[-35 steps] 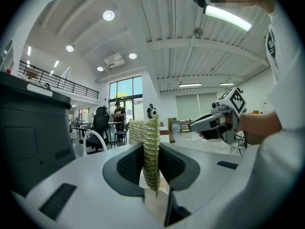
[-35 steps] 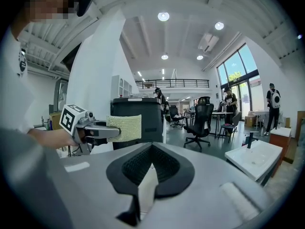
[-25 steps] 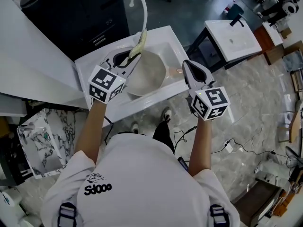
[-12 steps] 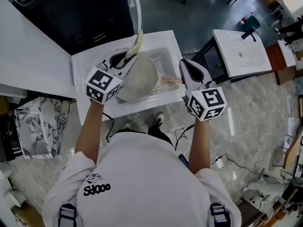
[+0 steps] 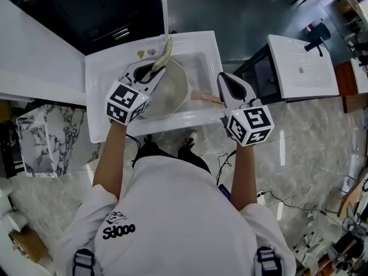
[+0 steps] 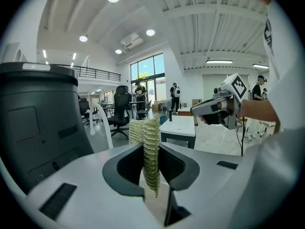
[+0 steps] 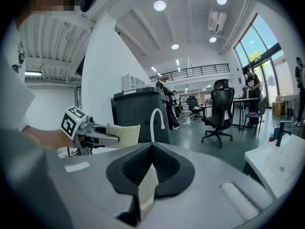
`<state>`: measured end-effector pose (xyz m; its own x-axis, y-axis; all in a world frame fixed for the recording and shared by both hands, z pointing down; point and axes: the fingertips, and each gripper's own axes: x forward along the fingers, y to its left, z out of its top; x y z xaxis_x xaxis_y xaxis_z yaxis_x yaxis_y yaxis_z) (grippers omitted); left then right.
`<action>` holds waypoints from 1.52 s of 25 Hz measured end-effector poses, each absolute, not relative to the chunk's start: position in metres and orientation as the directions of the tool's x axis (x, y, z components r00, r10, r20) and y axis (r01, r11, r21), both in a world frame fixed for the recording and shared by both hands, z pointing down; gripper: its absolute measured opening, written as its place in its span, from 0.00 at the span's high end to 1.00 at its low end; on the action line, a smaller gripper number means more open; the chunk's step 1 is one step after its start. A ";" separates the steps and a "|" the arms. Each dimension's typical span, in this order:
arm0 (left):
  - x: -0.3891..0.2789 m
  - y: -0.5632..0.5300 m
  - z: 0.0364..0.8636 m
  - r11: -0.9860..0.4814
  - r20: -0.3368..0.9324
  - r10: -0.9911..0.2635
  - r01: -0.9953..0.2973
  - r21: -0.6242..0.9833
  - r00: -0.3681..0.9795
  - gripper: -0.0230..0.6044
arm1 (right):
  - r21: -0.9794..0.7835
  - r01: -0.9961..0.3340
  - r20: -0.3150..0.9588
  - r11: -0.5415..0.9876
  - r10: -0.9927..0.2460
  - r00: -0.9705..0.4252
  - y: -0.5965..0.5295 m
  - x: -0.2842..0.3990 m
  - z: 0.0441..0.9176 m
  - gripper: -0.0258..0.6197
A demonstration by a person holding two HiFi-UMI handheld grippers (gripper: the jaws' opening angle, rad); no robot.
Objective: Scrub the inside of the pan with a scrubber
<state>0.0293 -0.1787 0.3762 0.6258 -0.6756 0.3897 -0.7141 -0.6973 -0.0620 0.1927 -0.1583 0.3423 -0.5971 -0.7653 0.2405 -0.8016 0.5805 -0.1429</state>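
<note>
The pan (image 5: 172, 91) is sitting in the sink (image 5: 98, 96), close to the front rim, with open basin behind it. The left gripper (image 5: 154, 69) is pinching the scrubber (image 5: 164, 52), which is standing up over the pan's far left edge. The head view is not showing whether they touch. The left gripper view is showing both jaws pressed on the mesh. The right gripper (image 5: 225, 80) is gripping the pale handle (image 5: 205, 98) at the pan's right side.

The pan (image 5: 172, 94) sits in the sink (image 5: 96, 91) — its handle (image 5: 205, 98) runs right into the right tool (image 5: 223, 84); the scrubber (image 5: 164, 52), in the left tool (image 5: 150, 71), stands over the sink's far side.
</note>
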 end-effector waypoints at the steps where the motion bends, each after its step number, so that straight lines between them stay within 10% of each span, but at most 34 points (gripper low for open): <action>1: 0.030 -0.180 0.384 -0.704 0.405 -0.665 -0.707 -0.060 0.628 0.84 | -0.146 -0.806 0.248 0.574 -0.767 -0.591 -0.160 0.192 0.346 0.95; 38: 0.074 -0.225 0.620 -0.881 0.809 -0.234 -0.469 0.057 0.539 0.84 | -0.176 -0.880 0.411 0.442 -0.779 -0.473 -0.152 0.171 0.409 0.95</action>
